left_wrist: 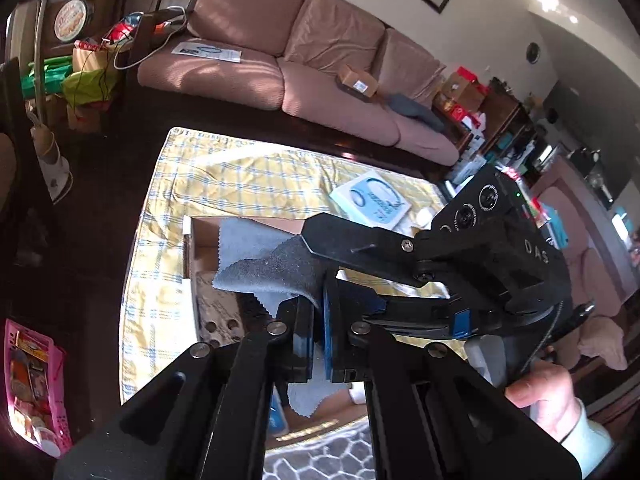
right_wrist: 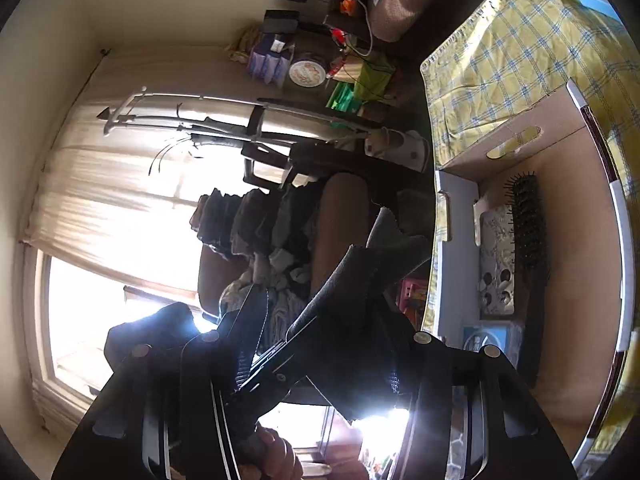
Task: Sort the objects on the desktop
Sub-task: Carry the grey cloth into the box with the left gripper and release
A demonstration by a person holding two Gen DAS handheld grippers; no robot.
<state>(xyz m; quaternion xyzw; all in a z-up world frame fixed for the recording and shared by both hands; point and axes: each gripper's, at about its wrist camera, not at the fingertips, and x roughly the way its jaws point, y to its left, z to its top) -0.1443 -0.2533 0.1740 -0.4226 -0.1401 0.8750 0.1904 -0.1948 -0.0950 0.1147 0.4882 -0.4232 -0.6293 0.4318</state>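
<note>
Presently, the left gripper [left_wrist: 318, 332] holds a grey cloth [left_wrist: 256, 256] above an open cardboard box [left_wrist: 248, 226]. Its two blue-lined fingers [left_wrist: 330, 328] stand close together with the cloth pinched between them; the fabric rises out of the narrow gap and drapes forward and to the left over the box opening. A further portion hangs below the fingers.

The right gripper [left_wrist: 340, 236] reaches in from the right in the left wrist view, and one long black finger lies across the top of the same cloth. In the right wrist view the cloth [right_wrist: 360, 272] is seen gathered between the right gripper [right_wrist: 332, 344] fingers, which appear clamped upon it, though strong backlight darkens the contact.

The cloth is thin, matte, blue-grey, with zigzag pinked edges, and it is folded and creased where it is held.

The box rests on a yellow and blue checked table cover [left_wrist: 240, 176]. Inside the box, the right wrist view shows a black bristle hairbrush [right_wrist: 530, 220] lying beside a patterned flat pack [right_wrist: 496, 256], with a blue-labelled item [right_wrist: 486, 338] near them. A white and blue printed carton [left_wrist: 372, 202] lies on the cover beyond the box. A pink sofa [left_wrist: 304, 60] stands behind the table.
</note>
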